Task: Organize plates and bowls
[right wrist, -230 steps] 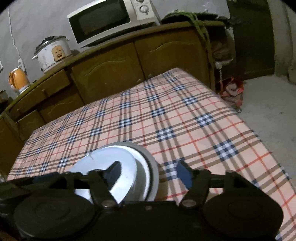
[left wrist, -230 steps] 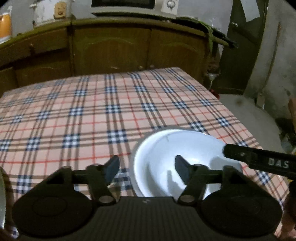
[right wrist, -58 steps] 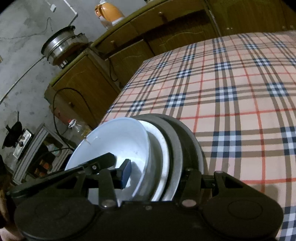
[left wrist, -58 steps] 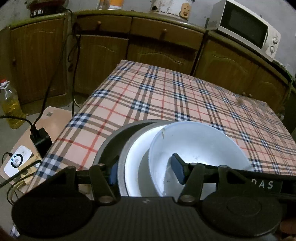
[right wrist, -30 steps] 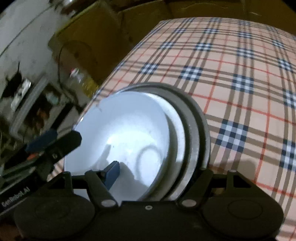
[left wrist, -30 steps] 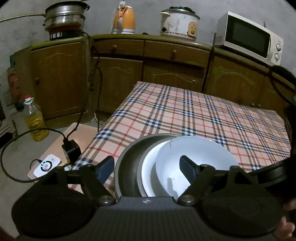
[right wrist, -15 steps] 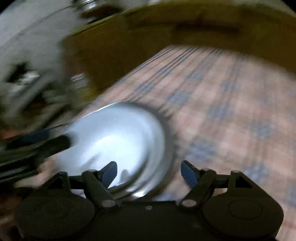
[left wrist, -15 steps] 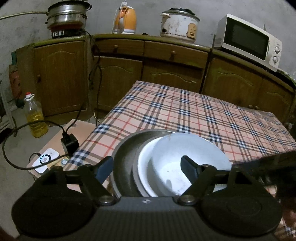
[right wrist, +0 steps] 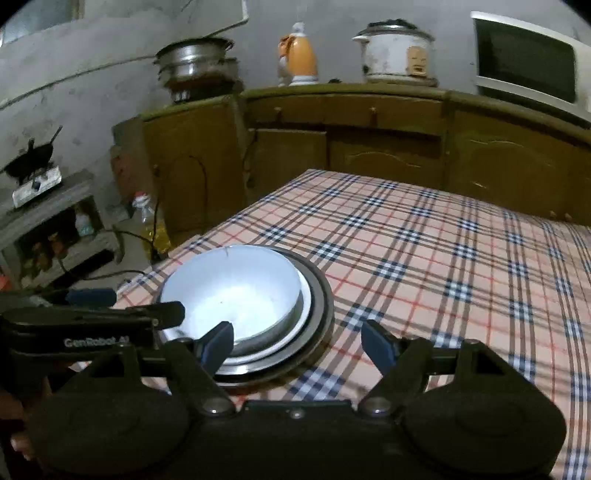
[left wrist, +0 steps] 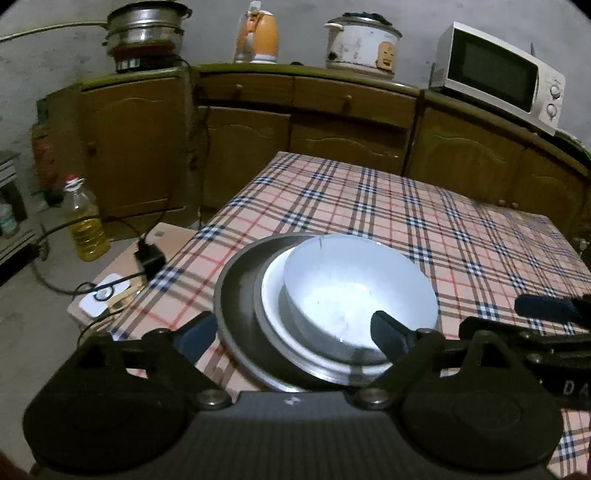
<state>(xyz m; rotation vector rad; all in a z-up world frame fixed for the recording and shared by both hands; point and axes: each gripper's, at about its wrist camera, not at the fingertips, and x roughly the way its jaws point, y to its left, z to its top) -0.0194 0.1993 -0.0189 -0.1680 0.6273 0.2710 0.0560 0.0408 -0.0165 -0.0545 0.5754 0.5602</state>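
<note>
A white bowl (left wrist: 354, 288) sits in a white plate (left wrist: 273, 295), which rests on a wide dark metal plate (left wrist: 236, 288), at the near left corner of the plaid table (left wrist: 406, 206). My left gripper (left wrist: 291, 334) hovers just short of this stack. Its jaws are opening, one finger left of the metal rim and the other over the bowl's near edge, gripping nothing. In the right wrist view the bowl (right wrist: 236, 291) and metal plate (right wrist: 321, 306) lie ahead to the left. My right gripper (right wrist: 297, 345) is open and holds nothing.
Wooden cabinets run behind the table, carrying a microwave (left wrist: 498, 74), a rice cooker (left wrist: 362, 40), an orange kettle (left wrist: 258, 33) and a steel pot (left wrist: 144, 29). On the floor to the left are an oil bottle (left wrist: 86, 221) and a power adapter (left wrist: 147, 258) with cables.
Both grippers have backed away from the stack. The right one rose and swung round until the cabinets came into view. The left jaws spread wider. The bowl stays nested.
</note>
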